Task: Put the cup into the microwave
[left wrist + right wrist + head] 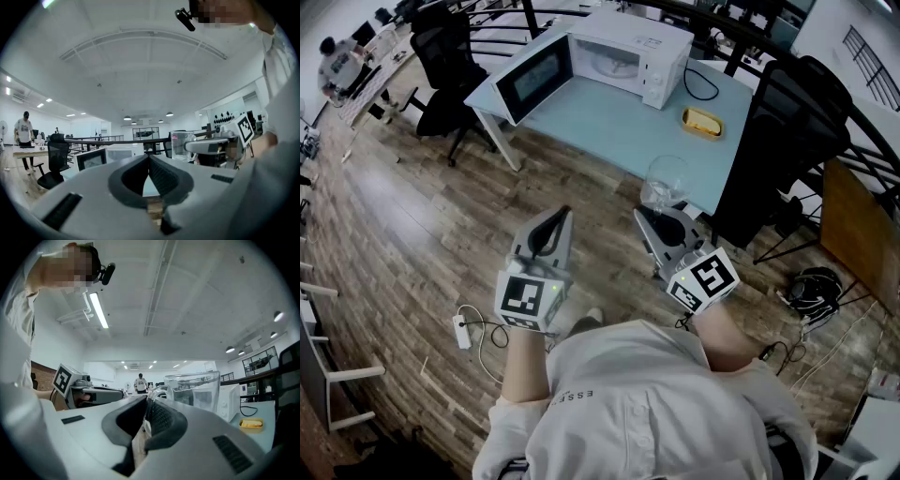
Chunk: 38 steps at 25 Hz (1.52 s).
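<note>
A clear glass cup (pixel 666 182) with a handle hangs just off the front edge of the light blue table (pixel 609 127). My right gripper (pixel 662 212) is shut on the cup's handle; in the right gripper view the cup (pixel 194 390) stands upright just past the pinched jaws. The white microwave (pixel 630 54) sits at the table's far side with its door (pixel 534 77) swung open to the left. My left gripper (pixel 557 216) is held level beside the right one, shut and holding nothing. The left gripper view shows the shut gripper (pixel 149 160) and the cup (pixel 180 143) to its right.
A yellow sponge in a dish (pixel 701 121) lies on the table right of the microwave, near a black cable (pixel 703 84). Black office chairs stand at the left (pixel 445 66) and right (pixel 778 141). A white power strip (pixel 461 331) lies on the wooden floor.
</note>
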Available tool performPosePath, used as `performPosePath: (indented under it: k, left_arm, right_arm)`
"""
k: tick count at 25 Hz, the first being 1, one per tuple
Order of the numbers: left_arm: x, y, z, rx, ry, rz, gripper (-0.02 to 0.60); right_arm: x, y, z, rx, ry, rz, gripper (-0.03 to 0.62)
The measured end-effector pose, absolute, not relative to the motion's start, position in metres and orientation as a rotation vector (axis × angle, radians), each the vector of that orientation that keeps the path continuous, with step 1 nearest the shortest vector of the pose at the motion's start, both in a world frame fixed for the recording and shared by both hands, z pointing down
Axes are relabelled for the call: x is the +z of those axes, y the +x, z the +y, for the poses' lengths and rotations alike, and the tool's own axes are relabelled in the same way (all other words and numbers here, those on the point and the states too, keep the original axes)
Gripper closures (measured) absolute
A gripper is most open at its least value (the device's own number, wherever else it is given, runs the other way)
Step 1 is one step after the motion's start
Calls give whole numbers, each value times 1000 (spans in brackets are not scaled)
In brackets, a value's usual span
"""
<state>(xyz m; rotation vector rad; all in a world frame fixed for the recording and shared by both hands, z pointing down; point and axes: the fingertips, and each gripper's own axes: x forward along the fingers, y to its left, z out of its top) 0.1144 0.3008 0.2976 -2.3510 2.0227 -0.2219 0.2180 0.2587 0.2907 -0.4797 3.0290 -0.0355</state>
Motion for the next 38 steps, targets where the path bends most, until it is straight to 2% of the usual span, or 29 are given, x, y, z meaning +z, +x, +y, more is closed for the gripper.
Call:
performPosePath:
  k: [17,31,38]
  left_arm:
    - [300,95,302,-163,-2407,1971,578]
    - [322,0,298,-135,-2470,1984,578]
    - [331,-45,255,-140,-2416,2068,578]
  right_arm:
    - [293,198,257,-80,-528,3018,577]
    - [308,113,244,-110,-594,3041,577]
    - [321,70,196,-124,-512,3064,577]
